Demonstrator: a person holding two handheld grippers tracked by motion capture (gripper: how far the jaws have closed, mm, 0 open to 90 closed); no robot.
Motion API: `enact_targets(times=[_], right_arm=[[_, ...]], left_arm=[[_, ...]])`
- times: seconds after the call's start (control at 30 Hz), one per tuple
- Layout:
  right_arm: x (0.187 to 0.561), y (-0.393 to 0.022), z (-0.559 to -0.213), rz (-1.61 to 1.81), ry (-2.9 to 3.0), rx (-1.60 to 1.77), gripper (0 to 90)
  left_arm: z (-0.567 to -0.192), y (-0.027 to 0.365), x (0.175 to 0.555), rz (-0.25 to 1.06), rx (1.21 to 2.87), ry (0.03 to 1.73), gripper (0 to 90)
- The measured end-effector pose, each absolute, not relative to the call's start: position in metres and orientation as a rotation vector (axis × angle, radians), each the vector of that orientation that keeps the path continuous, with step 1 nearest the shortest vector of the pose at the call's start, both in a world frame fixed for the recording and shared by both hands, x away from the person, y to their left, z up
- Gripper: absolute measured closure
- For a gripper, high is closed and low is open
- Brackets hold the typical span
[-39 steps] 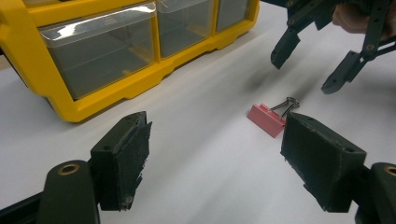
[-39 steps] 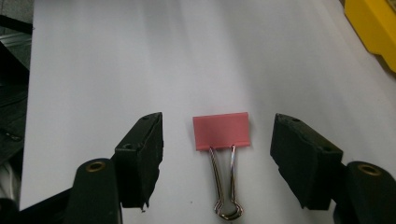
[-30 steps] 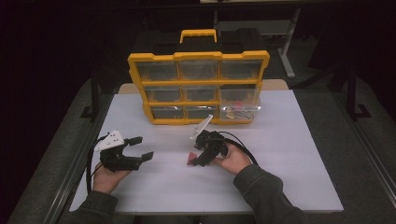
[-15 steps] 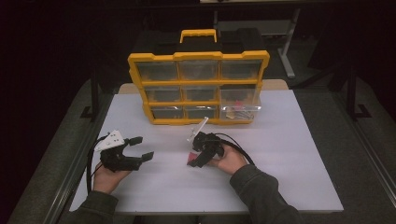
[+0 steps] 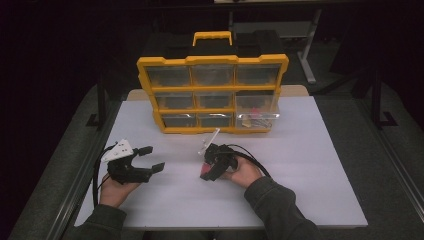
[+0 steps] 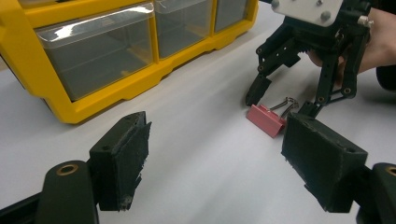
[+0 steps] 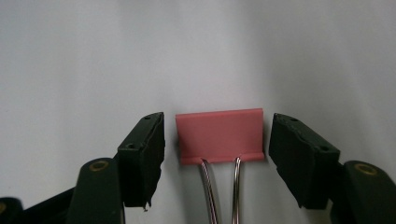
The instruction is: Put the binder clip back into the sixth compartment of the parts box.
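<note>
right gripper (image 7: 217,154): jaws just closing a little, flanking pink binder clip (image 7: 219,135), gaps both sides; not gripped
clip: flat on white table (image 5: 310,150)
left gripper (image 6: 224,158): wide open, empty
next: squeeze, lift

black two-jaw grippers (image 5: 150,159) (image 5: 206,170), brass-ringed pivots, white screwed top plate, black cables; dark grey-green sleeves (image 5: 280,210).

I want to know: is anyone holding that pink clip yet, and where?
Not yet. The right gripper has its jaws either side of the pink binder clip, not touching.
</note>
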State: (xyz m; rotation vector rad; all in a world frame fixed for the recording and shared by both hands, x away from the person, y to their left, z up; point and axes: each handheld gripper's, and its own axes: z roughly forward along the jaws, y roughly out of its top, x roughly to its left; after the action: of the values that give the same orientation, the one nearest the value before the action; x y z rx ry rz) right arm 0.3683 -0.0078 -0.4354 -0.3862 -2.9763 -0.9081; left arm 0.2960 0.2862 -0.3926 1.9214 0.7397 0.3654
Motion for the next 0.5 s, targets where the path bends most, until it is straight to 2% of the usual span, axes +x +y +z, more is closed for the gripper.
enact_targets(times=[0.3, 0.5], right_arm=[[0.3675, -0.0065, -0.4354, -0.907, -2.99, -0.385, 39.3], [0.3667, -0.0052, -0.4355, -0.924, -3.005, -0.338, 45.7]], left_arm=[[-0.3926, 0.2862, 0.2963, 0.367, 1.925, 0.736, 22.5], [-0.3929, 0.2855, 0.2961, 0.365, 1.927, 0.735, 22.5]])
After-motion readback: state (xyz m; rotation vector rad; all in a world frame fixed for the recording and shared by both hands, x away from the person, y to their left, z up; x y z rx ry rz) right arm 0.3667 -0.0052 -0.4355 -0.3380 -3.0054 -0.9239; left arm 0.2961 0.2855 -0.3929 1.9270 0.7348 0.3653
